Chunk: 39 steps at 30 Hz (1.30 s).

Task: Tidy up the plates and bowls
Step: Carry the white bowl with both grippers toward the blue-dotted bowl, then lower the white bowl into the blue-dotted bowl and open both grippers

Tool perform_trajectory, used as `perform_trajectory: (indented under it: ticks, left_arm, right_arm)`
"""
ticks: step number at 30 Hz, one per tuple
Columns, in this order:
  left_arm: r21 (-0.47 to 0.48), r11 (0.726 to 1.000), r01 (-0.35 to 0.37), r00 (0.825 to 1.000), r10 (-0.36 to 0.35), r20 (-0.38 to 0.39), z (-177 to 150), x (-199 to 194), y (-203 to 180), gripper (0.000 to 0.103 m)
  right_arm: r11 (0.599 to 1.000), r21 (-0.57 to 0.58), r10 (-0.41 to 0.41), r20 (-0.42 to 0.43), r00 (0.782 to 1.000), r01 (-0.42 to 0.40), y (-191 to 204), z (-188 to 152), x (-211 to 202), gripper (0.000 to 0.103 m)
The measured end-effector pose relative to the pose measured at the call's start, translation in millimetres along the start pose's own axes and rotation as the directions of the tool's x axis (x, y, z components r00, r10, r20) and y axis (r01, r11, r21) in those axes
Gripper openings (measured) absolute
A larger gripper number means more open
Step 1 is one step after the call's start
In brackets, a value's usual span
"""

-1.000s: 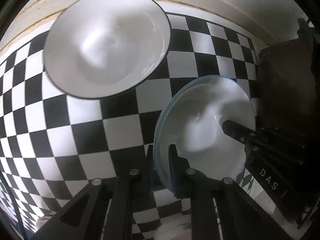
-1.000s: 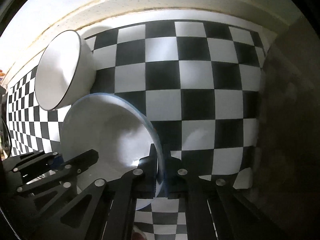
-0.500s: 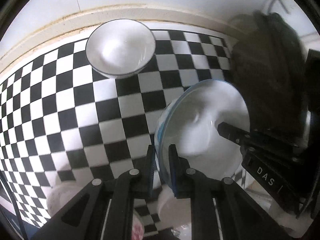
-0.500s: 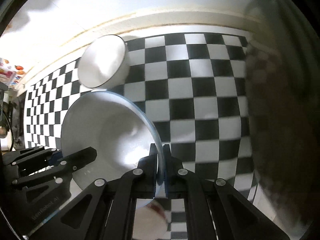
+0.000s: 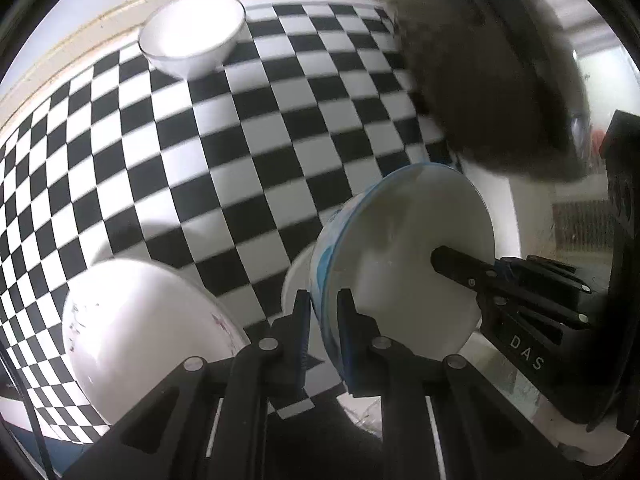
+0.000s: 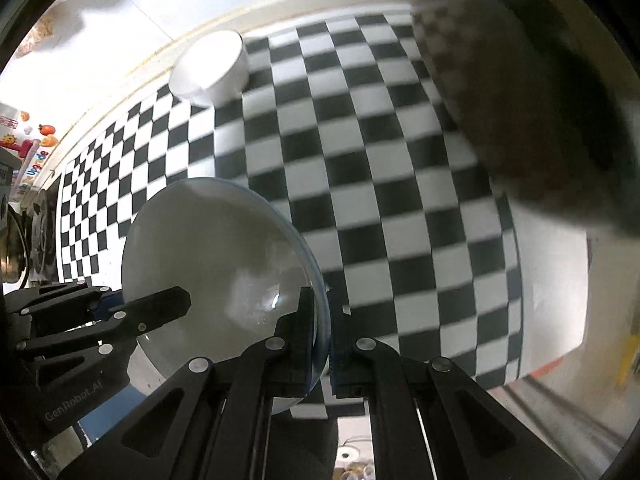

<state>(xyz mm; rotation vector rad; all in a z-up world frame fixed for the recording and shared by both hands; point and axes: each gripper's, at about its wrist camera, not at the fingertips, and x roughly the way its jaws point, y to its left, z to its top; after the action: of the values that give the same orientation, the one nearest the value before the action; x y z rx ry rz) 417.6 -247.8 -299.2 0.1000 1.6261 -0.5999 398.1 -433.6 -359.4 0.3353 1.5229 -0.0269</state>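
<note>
You've got both tongs clamped on the same blue-rimmed bowl (image 5: pixel 404 264), one on each side of the rim. Left tongs (image 5: pixel 322 312): jaws nearly closed, rim wall pinched between the pads, one finger inside the bowl and one outside. Right tongs (image 6: pixel 320 320): same story on the opposite edge, closed down on the rim. Two-point grip makes sense, since a rim pinch on one side alone would let the bowl swing.

The bowl hangs between the tongs, clear of the worktop (image 5: pixel 256 152), tipped so its white inside faces across toward the other tongs. In each wrist view you can see the opposite tongs' finger reaching in over the far rim.

Just below and to the left of the left tongs sits a second white bowl (image 5: pixel 140 332) with faint reddish marks near its rim, on the checked cloth. My read is that's the stack target or the next pickup; can't tell which. Another pale rim shows right behind the held bowl, under the left tongs; too hidden to say what it is.

Far out ahead of both tongs, near the back edge of the worktop by the wall, is a plain white bowl (image 6: pixel 208 66), upright, well apart from everything else.

A dark blurred mass (image 5: pixel 492 80) fills the upper right ahead of the tongs; can't identify it.

Judgement: you're mid-carry. Keep both grips level with each other, since any twist between the tongs loads the rim.
</note>
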Motion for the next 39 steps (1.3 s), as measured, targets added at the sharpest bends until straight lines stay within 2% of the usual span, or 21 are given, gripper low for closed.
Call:
perform_trajectory:
  ticks: [7,11,16,28,33,35,39]
  left_arm:
    - [0.012,0.998,-0.061,0.995,0.061,-0.073,-11,36,2,0.011]
    - [0.025,0.994,-0.107,0.99,0.109,-0.084,-13,46,-1,0.011]
    - [0.027,0.993,-0.115,0.989,0.117,-0.092,-16,49,-3,0.011]
    - [0.035,0.985,-0.169,0.98,0.172,-0.099,-14,53,-2,0.012]
    - [0.031,0.986,-0.166,0.98,0.168,-0.102,-15,49,0,0.012]
    - [0.029,0.986,-0.164,0.981,0.166,-0.104,-15,49,1,0.012]
    - [0.039,0.986,-0.161,0.98,0.165,-0.111,-18,51,-1,0.012]
  right_arm:
    - [0.999,0.041,0.029,-0.039,0.999,-0.027,-8,-22,38,0.007]
    - [0.999,0.041,0.019,-0.06,0.998,-0.017,-6,-28,55,0.007]
    - [1.0,0.03,0.009,-0.074,0.997,-0.007,-9,-29,62,0.007]
    - [0.999,0.029,0.042,-0.118,0.992,-0.039,-12,-26,72,0.012]
    - [0.998,0.045,0.055,-0.117,0.992,-0.05,-15,-25,67,0.013]
    - [0.997,0.049,0.061,-0.114,0.992,-0.056,-16,-25,61,0.019]
    - [0.999,0.038,0.036,-0.115,0.993,-0.031,-15,-28,60,0.018]
